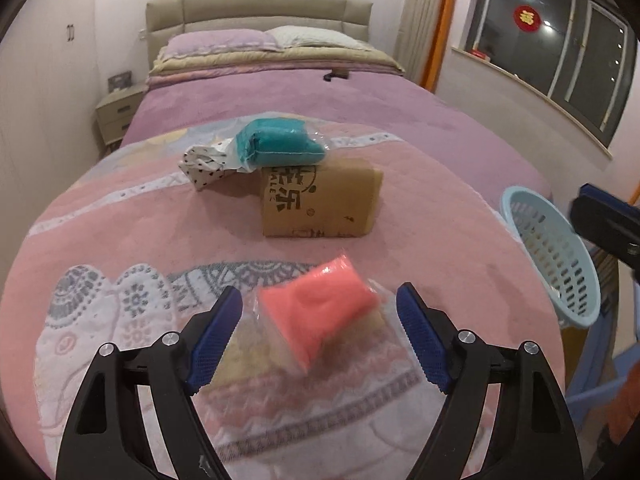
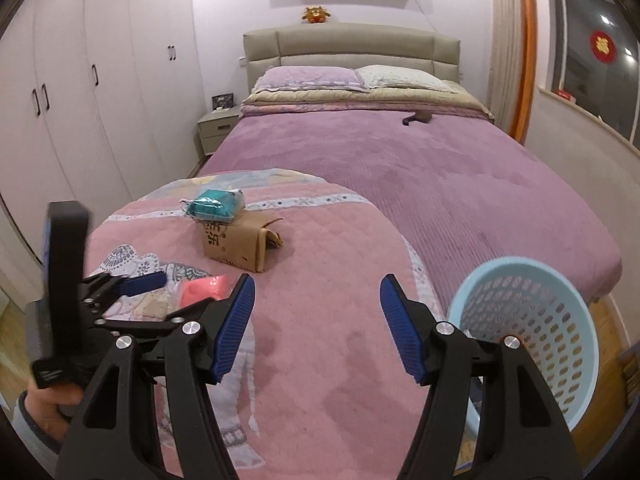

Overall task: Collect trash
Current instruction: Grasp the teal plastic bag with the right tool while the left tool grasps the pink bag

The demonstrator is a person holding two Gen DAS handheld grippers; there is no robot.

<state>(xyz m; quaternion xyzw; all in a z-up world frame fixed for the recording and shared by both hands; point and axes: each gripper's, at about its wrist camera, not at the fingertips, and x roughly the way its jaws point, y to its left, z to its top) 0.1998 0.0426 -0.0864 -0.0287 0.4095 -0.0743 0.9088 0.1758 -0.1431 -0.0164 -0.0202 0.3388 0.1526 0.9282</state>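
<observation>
Your grippers are hovering over the bed (image 2: 460,184), trash lying by the blue basket (image 2: 532,320).
Cardboard box (image 1: 320,204) is showing partial "ALE"; pink packet (image 1: 320,304) is lying unpinched between your released left gripper (image 1: 320,316); right gripper (image 2: 316,320) is gaping empty.

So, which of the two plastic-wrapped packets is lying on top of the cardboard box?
The teal packet: it rests on the cardboard box. The pink packet lies lower on the bedspread, between the open jaws of the left gripper.
</observation>
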